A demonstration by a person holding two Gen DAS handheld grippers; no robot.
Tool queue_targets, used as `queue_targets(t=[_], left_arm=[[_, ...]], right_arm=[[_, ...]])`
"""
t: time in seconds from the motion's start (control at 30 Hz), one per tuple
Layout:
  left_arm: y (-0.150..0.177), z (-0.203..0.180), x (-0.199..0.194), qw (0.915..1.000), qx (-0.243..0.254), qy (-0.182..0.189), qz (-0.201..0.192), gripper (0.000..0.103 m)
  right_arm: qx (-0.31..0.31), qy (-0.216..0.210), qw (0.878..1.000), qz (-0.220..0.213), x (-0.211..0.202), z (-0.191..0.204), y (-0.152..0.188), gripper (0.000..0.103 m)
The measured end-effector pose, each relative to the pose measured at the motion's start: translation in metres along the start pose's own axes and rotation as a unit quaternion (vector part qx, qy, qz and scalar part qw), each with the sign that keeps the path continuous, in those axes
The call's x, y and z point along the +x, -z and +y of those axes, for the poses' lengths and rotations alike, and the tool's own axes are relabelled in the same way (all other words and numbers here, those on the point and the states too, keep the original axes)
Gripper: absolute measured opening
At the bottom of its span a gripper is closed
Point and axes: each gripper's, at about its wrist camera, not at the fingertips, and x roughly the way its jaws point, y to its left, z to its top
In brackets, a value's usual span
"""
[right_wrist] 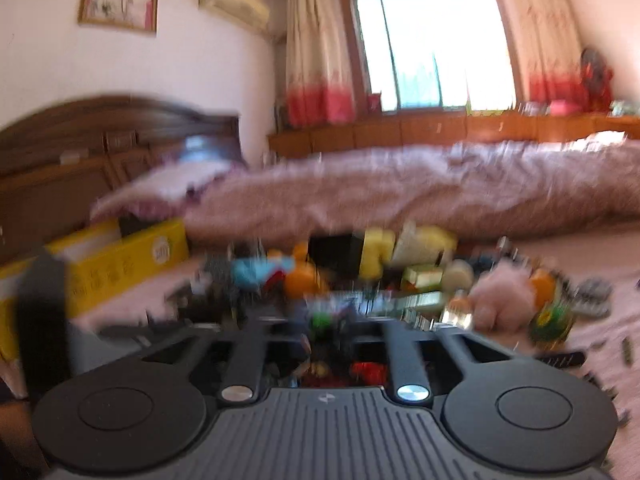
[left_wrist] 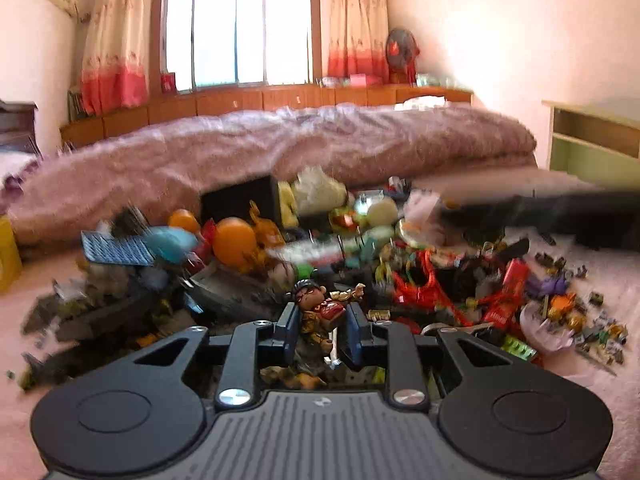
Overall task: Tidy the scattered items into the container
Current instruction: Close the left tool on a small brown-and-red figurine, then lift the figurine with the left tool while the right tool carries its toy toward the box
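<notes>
One small figurine (left_wrist: 322, 312) sits clamped between the blue pads of our left gripper (left_wrist: 320, 338), held at the waist, we judge so it lifts clear of the toy pile (left_wrist: 360, 264). Our right gripper (right_wrist: 326, 346) hangs released over that heap, nothing between its fingers. Farther left, the yellow box (right_wrist: 120, 264) lies open; its contents cannot be made out.

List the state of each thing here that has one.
Left tool: closed on the toy figure.
Right tool: blurred, state unclear.
Yellow box: open top.
Toy pile: scattered on the bed.
Curtains: drawn aside.
</notes>
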Motion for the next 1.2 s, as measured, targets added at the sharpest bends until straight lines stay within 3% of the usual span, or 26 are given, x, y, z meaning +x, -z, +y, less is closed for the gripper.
queue_targets(t=[0.13, 0.37, 0.47, 0.6, 0.7, 0.87, 0.93, 1.0, 1.07, 1.2], left_arm=[[0.005, 0.003, -0.03, 0.9985, 0.022, -0.038, -0.034, 0.027], [-0.002, 0.023, -0.079, 0.9941, -0.031, -0.058, -0.086, 0.027], [-0.008, 0.032, -0.089, 0.9916, -0.068, -0.051, -0.098, 0.027], [-0.009, 0.051, -0.092, 0.9873, -0.132, -0.01, -0.089, 0.027], [-0.004, 0.076, -0.092, 0.9658, -0.235, 0.064, -0.089, 0.027], [0.006, 0.1, -0.088, 0.9336, -0.327, 0.115, -0.091, 0.027], [0.012, 0.109, -0.089, 0.915, -0.366, 0.136, -0.101, 0.027], [0.014, 0.116, -0.095, 0.903, -0.378, 0.16, -0.127, 0.027], [0.015, 0.123, -0.109, 0.8893, -0.377, 0.21, -0.151, 0.027], [0.024, 0.138, -0.146, 0.8679, -0.376, 0.279, -0.166, 0.027]], right_arm=[[0.034, -0.034, 0.998, 0.04, 0.028, -0.005, 0.012, 0.046], [-0.033, 0.003, 0.998, 0.06, 0.054, 0.013, 0.031, 0.046], [-0.019, 0.018, 0.998, 0.059, 0.058, 0.006, 0.034, 0.034], [-0.019, 0.023, 0.998, 0.053, 0.055, 0.005, 0.034, 0.034], [-0.024, 0.026, 0.998, 0.047, 0.053, 0.005, 0.033, 0.034], [-0.015, 0.023, 1.0, 0.005, 0.032, 0.004, 0.02, 0.034], [-0.022, 0.034, 0.999, -0.026, 0.018, 0.008, 0.016, 0.034], [-0.07, 0.055, 0.994, -0.066, 0.003, 0.021, 0.016, 0.034], [-0.123, 0.072, 0.984, -0.103, -0.01, 0.037, 0.019, 0.034], [-0.13, 0.043, 0.982, -0.129, -0.028, 0.06, 0.022, 0.034]])
